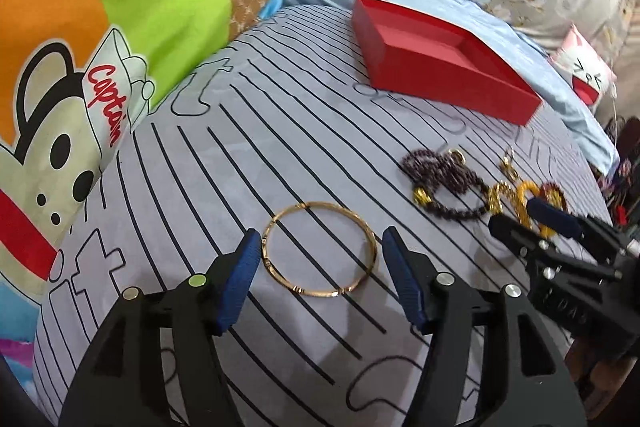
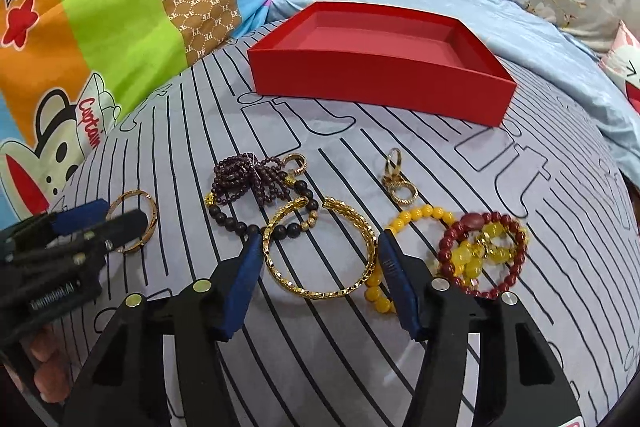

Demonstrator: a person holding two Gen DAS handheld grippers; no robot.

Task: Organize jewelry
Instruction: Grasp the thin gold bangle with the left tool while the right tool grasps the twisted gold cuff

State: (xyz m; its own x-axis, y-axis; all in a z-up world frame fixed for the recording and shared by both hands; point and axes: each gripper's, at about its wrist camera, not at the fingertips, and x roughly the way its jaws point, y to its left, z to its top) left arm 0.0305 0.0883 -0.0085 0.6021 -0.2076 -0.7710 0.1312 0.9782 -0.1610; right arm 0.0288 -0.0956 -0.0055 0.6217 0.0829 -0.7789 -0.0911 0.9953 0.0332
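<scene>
left gripper [image 1: 320, 267] spread around thin smooth gold bangle [image 1: 320, 250] | right gripper [image 2: 318, 273] spread around textured gold cuff [image 2: 320, 251]

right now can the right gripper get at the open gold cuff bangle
Probably yes. The right gripper has its fingers either side of the gold cuff bangle with nothing over it, though black beads cross its far rim and yellow beads crowd the right finger.

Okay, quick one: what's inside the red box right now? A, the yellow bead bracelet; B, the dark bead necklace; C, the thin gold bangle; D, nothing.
D: the red box shows only its bare red floor, and all the jewelry lies on the striped cloth.
</scene>
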